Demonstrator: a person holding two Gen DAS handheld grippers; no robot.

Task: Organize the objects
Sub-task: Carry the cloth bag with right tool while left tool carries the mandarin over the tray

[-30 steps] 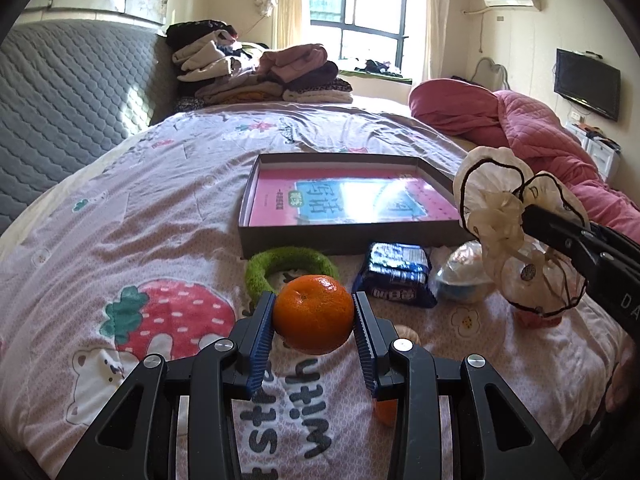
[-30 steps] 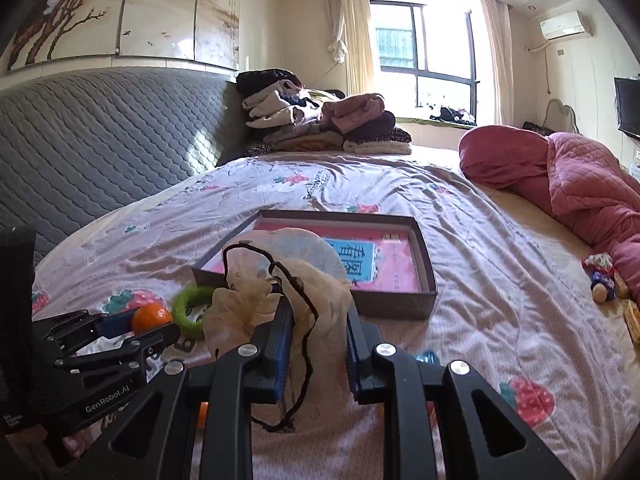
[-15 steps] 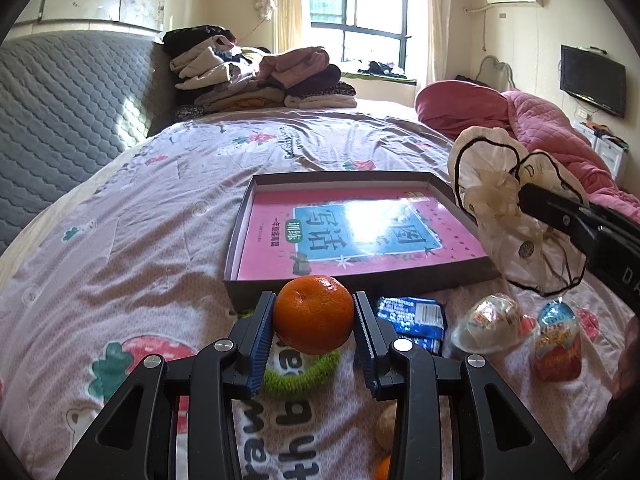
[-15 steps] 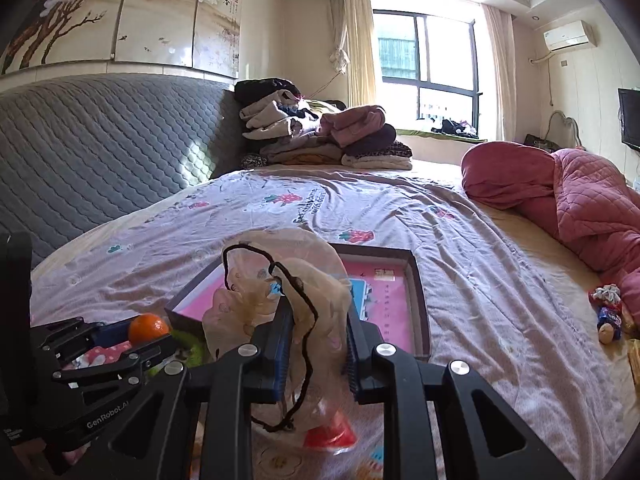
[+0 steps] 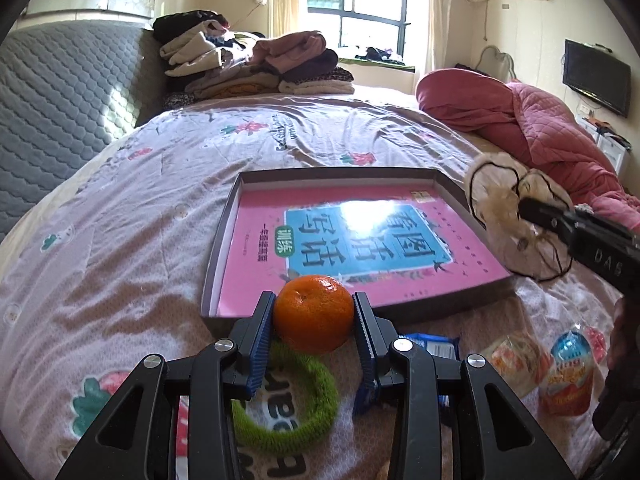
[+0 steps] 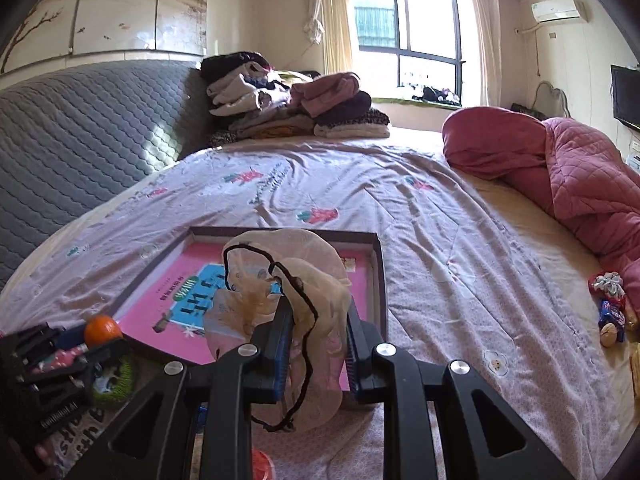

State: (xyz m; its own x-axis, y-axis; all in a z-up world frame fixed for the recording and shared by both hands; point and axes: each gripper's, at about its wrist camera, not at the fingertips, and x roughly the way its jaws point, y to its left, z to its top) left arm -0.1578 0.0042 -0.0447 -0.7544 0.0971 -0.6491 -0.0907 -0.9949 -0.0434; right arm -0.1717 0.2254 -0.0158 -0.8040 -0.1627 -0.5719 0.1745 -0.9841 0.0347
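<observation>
My left gripper [image 5: 314, 314] is shut on an orange mandarin [image 5: 313, 312] and holds it just above the near rim of a shallow grey box [image 5: 224, 236] that holds a pink book [image 5: 360, 240]. It also shows in the right wrist view [image 6: 102, 330]. My right gripper [image 6: 316, 320] is shut on a sheer beige drawstring pouch [image 6: 280, 276], held over the box's near right side [image 6: 380, 280]. The pouch also shows in the left wrist view [image 5: 508, 216].
A green fuzzy ring [image 5: 304, 412], a blue snack packet [image 5: 432, 346] and wrapped sweets [image 5: 568, 372] lie on the quilt before the box. Folded clothes [image 6: 296, 104] are stacked at the headboard. A pink duvet [image 6: 572, 172] lies at right. Small toys [image 6: 610, 312] lie near the right edge.
Both grippers have moved forward toward the box, each still holding its object. The mandarin now hangs over the box's near rim and the pouch over its right side.
</observation>
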